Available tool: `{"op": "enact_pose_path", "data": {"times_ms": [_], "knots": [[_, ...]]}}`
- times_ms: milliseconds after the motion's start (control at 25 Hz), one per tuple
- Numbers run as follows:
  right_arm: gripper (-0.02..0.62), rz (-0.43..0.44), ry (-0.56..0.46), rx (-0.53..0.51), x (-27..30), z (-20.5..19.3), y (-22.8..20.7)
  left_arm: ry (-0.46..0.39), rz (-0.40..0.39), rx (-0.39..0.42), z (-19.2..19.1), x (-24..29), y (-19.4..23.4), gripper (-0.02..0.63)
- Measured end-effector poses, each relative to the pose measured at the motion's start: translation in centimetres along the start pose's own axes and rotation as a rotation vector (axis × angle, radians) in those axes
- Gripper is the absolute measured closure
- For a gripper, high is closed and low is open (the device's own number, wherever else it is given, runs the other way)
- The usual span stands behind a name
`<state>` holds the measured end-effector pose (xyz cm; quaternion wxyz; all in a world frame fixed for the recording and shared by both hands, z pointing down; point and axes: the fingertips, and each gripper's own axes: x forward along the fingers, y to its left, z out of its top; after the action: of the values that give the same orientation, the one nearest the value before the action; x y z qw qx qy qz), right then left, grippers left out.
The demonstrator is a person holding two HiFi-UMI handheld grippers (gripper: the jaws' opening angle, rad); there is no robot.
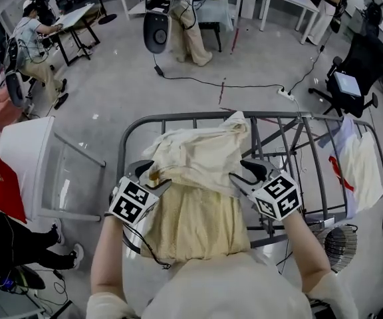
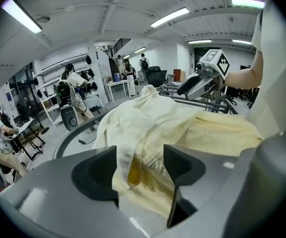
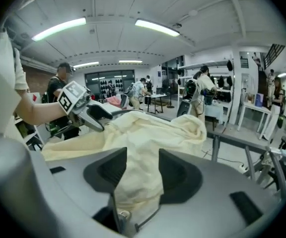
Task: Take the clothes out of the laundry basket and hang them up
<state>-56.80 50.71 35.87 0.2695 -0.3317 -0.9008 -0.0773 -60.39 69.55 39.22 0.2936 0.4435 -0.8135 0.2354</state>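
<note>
A pale yellow garment [image 1: 198, 158] lies draped over the grey metal drying rack [image 1: 178, 117] in front of me. My left gripper [image 1: 153, 173] is at the garment's left edge. In the left gripper view its jaws stand wide apart around a fold of the yellow cloth [image 2: 148, 133], with a gap on the right side. My right gripper [image 1: 245, 171] is at the garment's right edge. In the right gripper view a hanging fold [image 3: 143, 152] fills the space between its parted jaws. Each gripper shows in the other's view: the right gripper [image 2: 202, 81] and the left gripper [image 3: 86, 108].
A white garment [image 1: 361, 165] with a red strip hangs on the rack's right end. A white frame stand [image 1: 32, 158] is at the left, a small fan [image 1: 341, 244] at lower right. An office chair [image 1: 354, 78], a floor cable and several people are further back.
</note>
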Motion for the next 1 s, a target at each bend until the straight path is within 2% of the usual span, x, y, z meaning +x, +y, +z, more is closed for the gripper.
{"op": "enact_pose_path", "data": {"times_ms": [160, 280, 320, 400, 480, 640, 720, 840, 920, 1000], "knots": [[0.390, 0.107, 0.038, -0.022, -0.2, -2.3, 3.9, -0.024, -0.005, -0.086, -1.0, 0.3, -0.5, 0.324], [0.391, 0.146, 0.066, -0.021, -0.3, -4.0, 5.1, -0.051, -0.022, -0.168, -1.1, 0.4, -0.3, 0.333], [0.395, 0.139, 0.069, -0.030, -0.3, -4.3, 5.1, -0.060, -0.034, -0.194, -1.1, 0.5, -0.2, 0.344], [0.444, 0.104, 0.074, -0.059, -0.3, -4.5, 4.6, -0.070, -0.065, -0.234, -0.9, 0.7, -0.1, 0.383], [0.521, 0.085, 0.085, -0.090, -0.2, -4.5, 4.0, -0.071, -0.095, -0.258, -0.7, 1.0, -0.1, 0.425], [0.552, 0.064, 0.063, -0.113, 0.0, -3.3, 2.3, -0.088, -0.137, -0.291, -0.2, 1.0, 0.5, 0.471], [0.560, 0.030, 0.024, -0.125, 0.0, -1.5, 0.7, -0.107, -0.154, -0.291, 0.4, 0.6, 0.8, 0.503], [0.565, -0.026, -0.012, -0.182, 0.5, 1.7, -1.8, -0.116, -0.167, -0.239, 1.8, 0.4, 1.3, 0.522], [0.566, -0.059, -0.022, -0.236, 1.1, 3.7, -3.5, -0.126, -0.150, -0.198, 2.9, 0.5, 2.1, 0.528], [0.568, -0.087, -0.024, -0.282, 2.0, 5.5, -5.3, -0.146, -0.099, -0.163, 4.4, 0.6, 3.6, 0.534]]}}
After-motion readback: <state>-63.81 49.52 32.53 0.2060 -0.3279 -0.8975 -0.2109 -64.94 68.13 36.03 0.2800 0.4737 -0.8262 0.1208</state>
